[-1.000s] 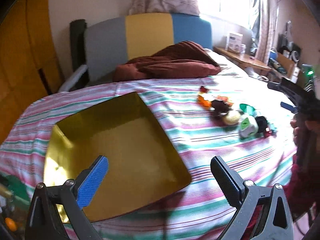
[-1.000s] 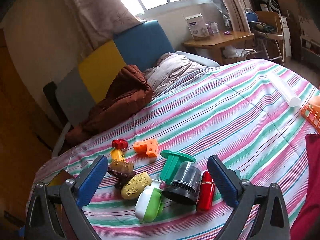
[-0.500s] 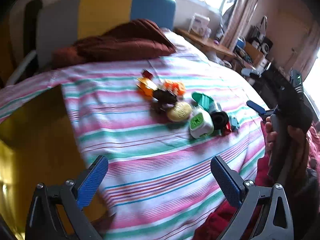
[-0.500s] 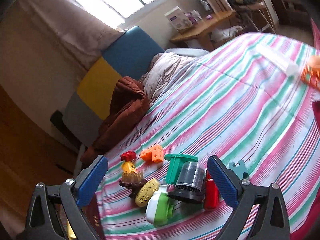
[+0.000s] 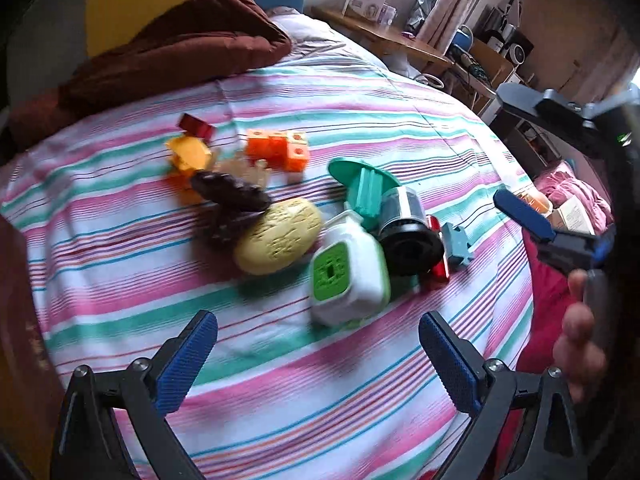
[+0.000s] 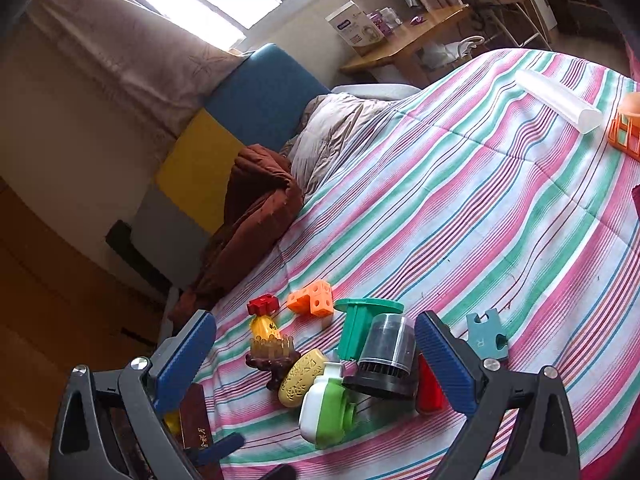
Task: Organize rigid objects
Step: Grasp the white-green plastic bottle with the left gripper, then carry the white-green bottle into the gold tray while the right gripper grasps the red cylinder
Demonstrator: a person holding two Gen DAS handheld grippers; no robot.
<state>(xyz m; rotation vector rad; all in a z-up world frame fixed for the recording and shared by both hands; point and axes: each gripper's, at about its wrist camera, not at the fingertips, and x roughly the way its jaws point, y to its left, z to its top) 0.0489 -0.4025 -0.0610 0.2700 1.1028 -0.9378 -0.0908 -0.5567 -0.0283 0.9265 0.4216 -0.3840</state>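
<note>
A pile of small toys lies on the striped bedspread [image 5: 120, 280]: a white-and-green piece [image 5: 348, 276] [image 6: 326, 412], a yellow oval [image 5: 280, 236] [image 6: 302, 376], a black-and-clear cylinder [image 5: 408, 228] [image 6: 386, 356], a green flanged part [image 5: 360, 184] [image 6: 360, 324], orange cubes [image 5: 280, 150] [image 6: 312, 302], a red block [image 5: 194, 126] [image 6: 262, 304] and a brown comb-like toy [image 5: 232, 196] [image 6: 272, 354]. My left gripper [image 5: 316, 360] is open, just short of the white-and-green piece. My right gripper [image 6: 316, 356] is open above the pile's near side, holding nothing.
The box's dark wall [image 5: 16, 320] [image 6: 196, 424] sits left of the pile. A brown blanket [image 5: 168, 52] lies at the headboard end. A clear tube [image 6: 558, 100] and an orange basket [image 6: 626, 128] lie far right. A hand [image 5: 580, 340] holds the right gripper.
The left gripper swung right, from over the gold box to the toy pile, and came closer. The right gripper tilted and edged nearer the pile. Both stay open.
</note>
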